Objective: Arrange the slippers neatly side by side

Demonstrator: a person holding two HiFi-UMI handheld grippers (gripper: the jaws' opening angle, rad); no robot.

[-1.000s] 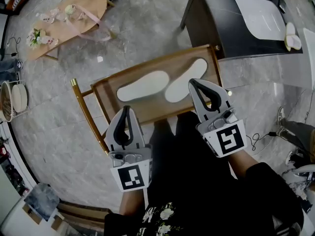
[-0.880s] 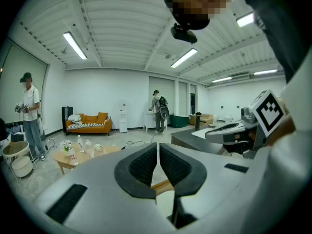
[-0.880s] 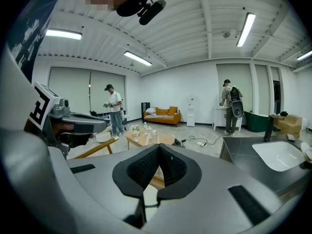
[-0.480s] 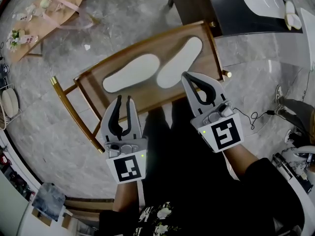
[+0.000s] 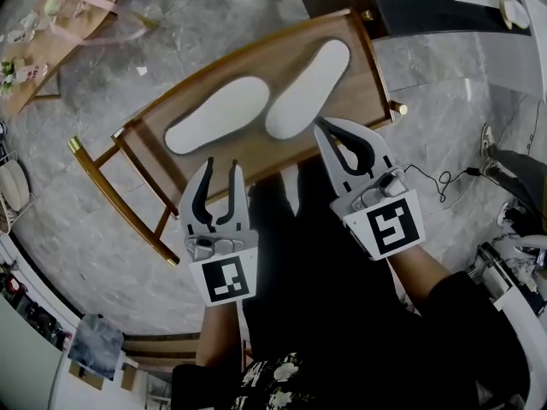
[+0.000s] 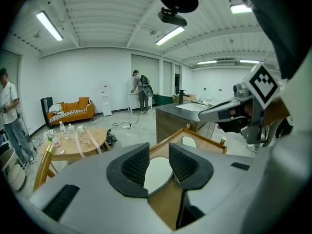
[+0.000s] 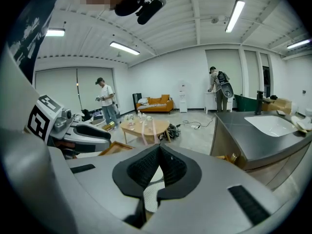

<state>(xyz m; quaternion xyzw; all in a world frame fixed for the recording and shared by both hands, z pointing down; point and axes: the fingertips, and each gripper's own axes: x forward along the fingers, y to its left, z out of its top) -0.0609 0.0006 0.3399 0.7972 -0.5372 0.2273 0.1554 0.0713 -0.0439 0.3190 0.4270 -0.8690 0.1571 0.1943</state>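
Left gripper, jaws just opening, part-spread and empty, aims at the left slipper on the wooden stand, evidently to square it beside the right slipper, whose near end the closed right gripper possibly touches.

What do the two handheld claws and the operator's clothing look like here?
Both the left claw and right claw have light grey bodies with black ribbed pads. Each carries a white cube printed with black square markers. The person wears dark clothing with a floral print and a dark sleeve on the right arm.
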